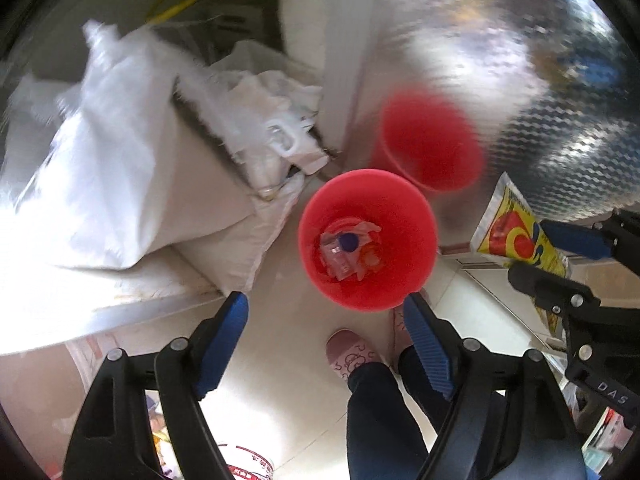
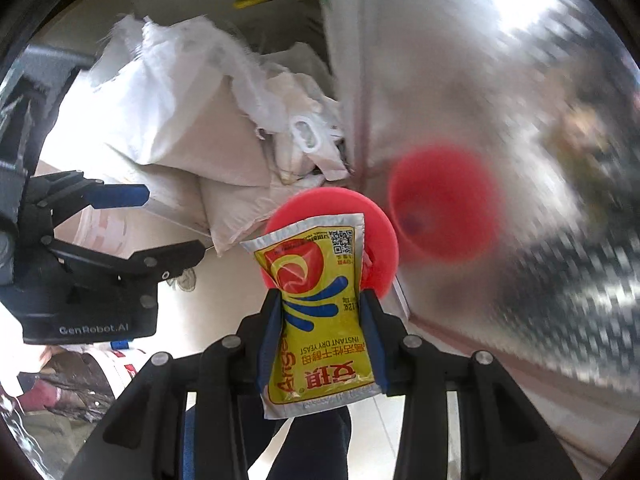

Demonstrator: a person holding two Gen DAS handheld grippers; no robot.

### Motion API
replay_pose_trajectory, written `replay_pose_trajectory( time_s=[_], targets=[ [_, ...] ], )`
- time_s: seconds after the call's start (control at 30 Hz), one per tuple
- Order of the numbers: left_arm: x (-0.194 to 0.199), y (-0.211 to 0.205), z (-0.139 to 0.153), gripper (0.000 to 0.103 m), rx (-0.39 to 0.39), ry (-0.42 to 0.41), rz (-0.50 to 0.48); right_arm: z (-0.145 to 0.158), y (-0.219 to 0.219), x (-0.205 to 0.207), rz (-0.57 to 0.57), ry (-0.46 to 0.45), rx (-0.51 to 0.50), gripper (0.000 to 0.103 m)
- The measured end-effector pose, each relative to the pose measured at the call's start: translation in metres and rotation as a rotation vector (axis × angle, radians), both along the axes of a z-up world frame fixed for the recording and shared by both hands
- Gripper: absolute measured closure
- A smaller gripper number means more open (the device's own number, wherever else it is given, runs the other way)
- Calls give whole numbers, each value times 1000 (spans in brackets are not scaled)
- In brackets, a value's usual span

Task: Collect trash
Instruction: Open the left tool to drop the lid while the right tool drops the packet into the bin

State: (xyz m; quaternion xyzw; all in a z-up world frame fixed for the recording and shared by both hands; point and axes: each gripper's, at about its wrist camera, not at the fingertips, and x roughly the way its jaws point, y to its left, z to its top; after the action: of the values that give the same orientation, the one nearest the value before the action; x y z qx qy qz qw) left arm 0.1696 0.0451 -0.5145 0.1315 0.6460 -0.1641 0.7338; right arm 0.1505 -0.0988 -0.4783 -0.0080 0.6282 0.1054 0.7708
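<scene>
A red bin stands on the pale floor with wrappers and a blue bottle cap inside. My left gripper is open and empty, above the bin's near side. My right gripper is shut on a yellow instant dry yeast packet and holds it just in front of the red bin. In the left wrist view the packet and right gripper show at the right. The left gripper shows at the left of the right wrist view.
A shiny metal surface right of the bin mirrors it as a red blur. White sacks and crumpled plastic lie left of the bin. The person's legs and pink slipper stand on the floor below.
</scene>
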Motion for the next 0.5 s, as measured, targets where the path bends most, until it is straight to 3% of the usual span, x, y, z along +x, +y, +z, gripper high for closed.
replay_pose_trajectory(
  time_s=[0.27, 0.5],
  targets=[
    [2, 29, -9, 25, 39, 0, 75, -4, 30, 16, 112, -18, -36, 64],
    [4, 41, -9, 25, 70, -1, 92, -11, 44, 25, 132, -3, -77, 59]
  ],
)
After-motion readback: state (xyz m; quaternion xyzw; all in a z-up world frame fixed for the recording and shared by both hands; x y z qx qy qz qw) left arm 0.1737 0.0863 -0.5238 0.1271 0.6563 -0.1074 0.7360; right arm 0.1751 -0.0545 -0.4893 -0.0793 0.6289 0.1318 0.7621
